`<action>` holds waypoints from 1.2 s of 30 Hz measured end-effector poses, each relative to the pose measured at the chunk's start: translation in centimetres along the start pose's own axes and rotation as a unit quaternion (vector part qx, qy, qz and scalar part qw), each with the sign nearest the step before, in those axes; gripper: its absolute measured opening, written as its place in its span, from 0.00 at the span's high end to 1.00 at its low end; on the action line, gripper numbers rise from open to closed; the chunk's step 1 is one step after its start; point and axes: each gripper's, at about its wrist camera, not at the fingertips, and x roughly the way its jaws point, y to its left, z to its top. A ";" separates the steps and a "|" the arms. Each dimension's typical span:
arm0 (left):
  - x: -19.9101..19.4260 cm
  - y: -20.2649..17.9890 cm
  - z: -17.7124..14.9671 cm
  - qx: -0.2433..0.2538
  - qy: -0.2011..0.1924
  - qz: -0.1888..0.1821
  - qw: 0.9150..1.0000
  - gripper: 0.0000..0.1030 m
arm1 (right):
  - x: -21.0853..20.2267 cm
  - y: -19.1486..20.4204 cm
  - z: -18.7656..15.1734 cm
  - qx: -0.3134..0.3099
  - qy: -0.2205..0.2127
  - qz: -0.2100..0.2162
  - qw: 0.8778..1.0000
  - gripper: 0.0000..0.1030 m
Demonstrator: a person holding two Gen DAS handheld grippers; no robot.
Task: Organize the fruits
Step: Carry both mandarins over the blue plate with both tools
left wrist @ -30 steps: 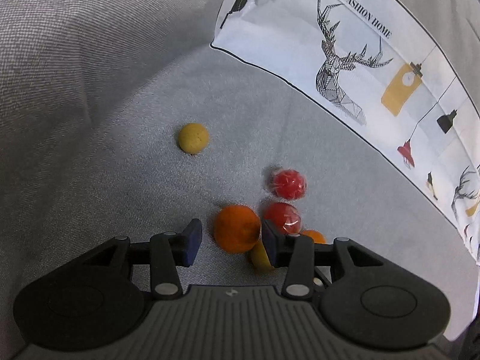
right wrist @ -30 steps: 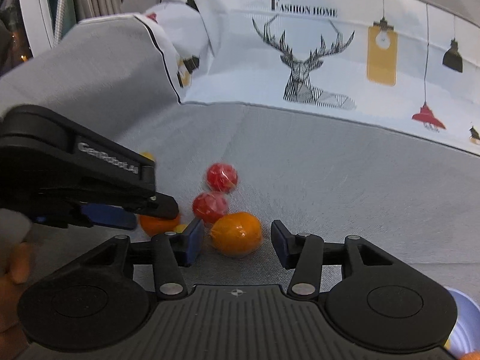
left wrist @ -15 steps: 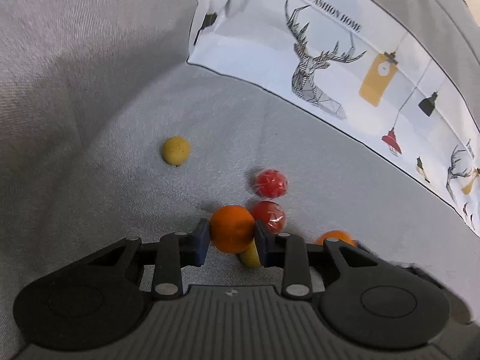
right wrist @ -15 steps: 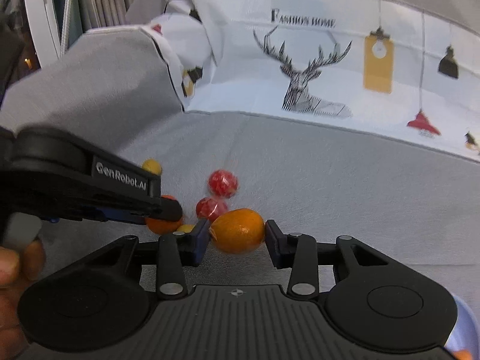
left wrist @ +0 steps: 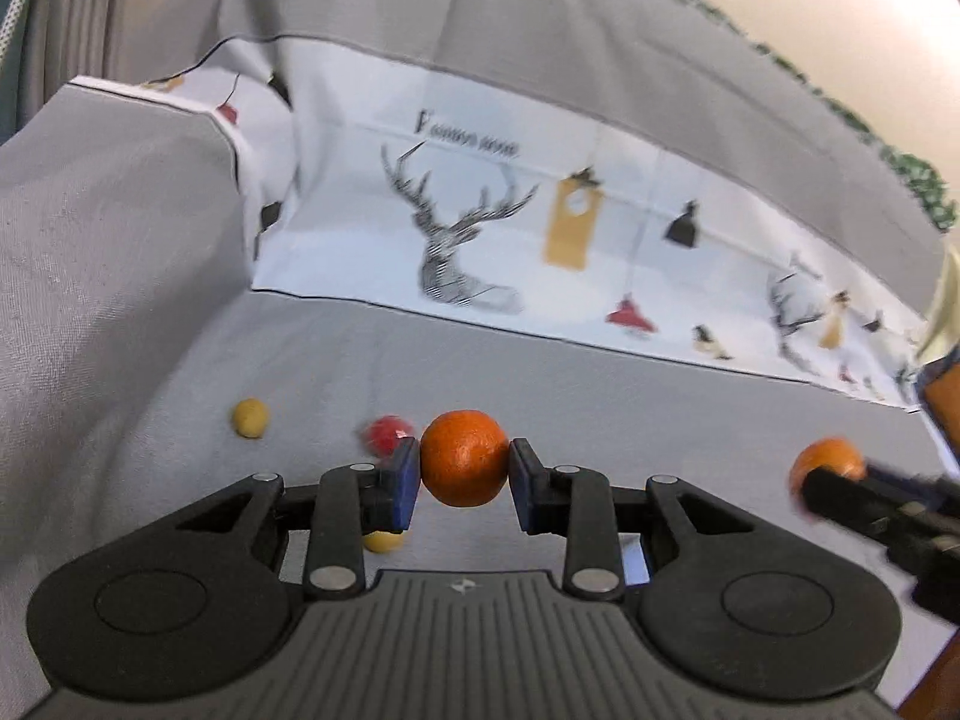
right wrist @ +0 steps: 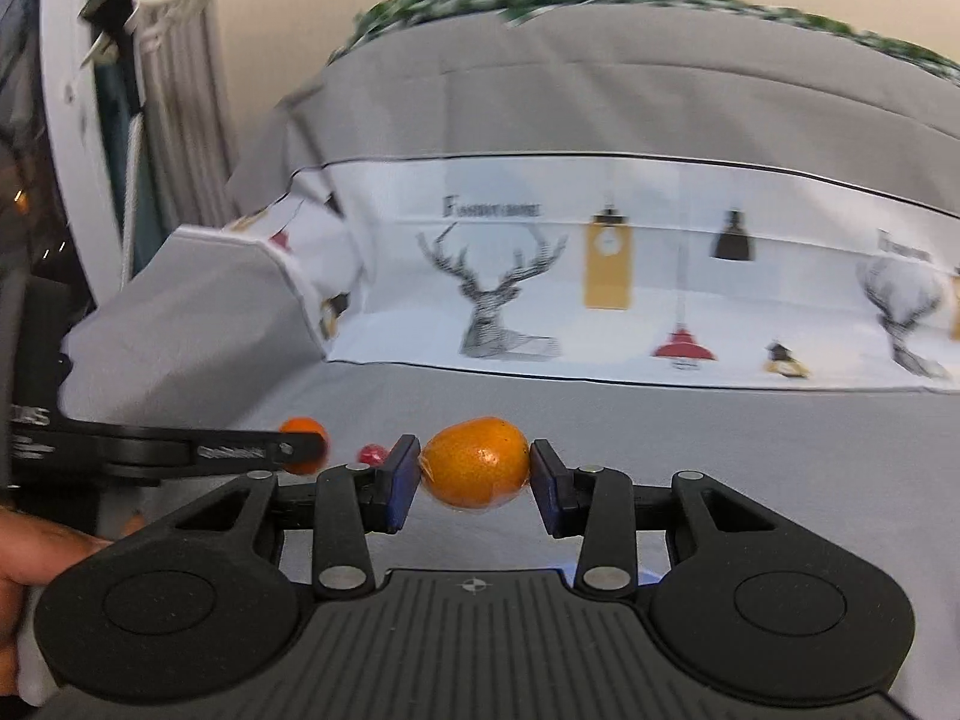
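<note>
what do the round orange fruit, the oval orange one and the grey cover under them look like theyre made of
Round orange fruit: real citrus peel or a good imitation; matte, finely dimpled skin. Oval orange fruit: glossier, with a sharp highlight and what looks like a thin clear wrap at its ends, possibly plastic. Grey cover: woven fabric, matte, with visible weave and soft creases.

red fruit [left wrist: 387,433] blurred, half behind tongs, small yellow fruit [left wrist: 382,540] mostly hidden, cloth lettering [left wrist: 467,141] unreadable

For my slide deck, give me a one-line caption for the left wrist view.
Left gripper clamps a round orange citrus fruit above the grey fabric sofa seat.
</note>
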 end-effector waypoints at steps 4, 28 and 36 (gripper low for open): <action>-1.4 -1.5 -1.0 0.000 -0.001 -0.030 1.000 0.66 | 0.1 -2.1 -3.3 0.031 0.030 -0.028 0.999 0.60; 1.9 -6.5 -3.5 0.150 0.020 -0.040 0.988 0.66 | 1.2 -5.0 -3.9 0.031 0.032 -0.070 0.997 0.60; 2.1 -7.8 -4.1 0.185 0.015 -0.046 0.982 0.66 | 1.1 -6.6 -4.1 0.050 0.030 -0.099 0.993 0.60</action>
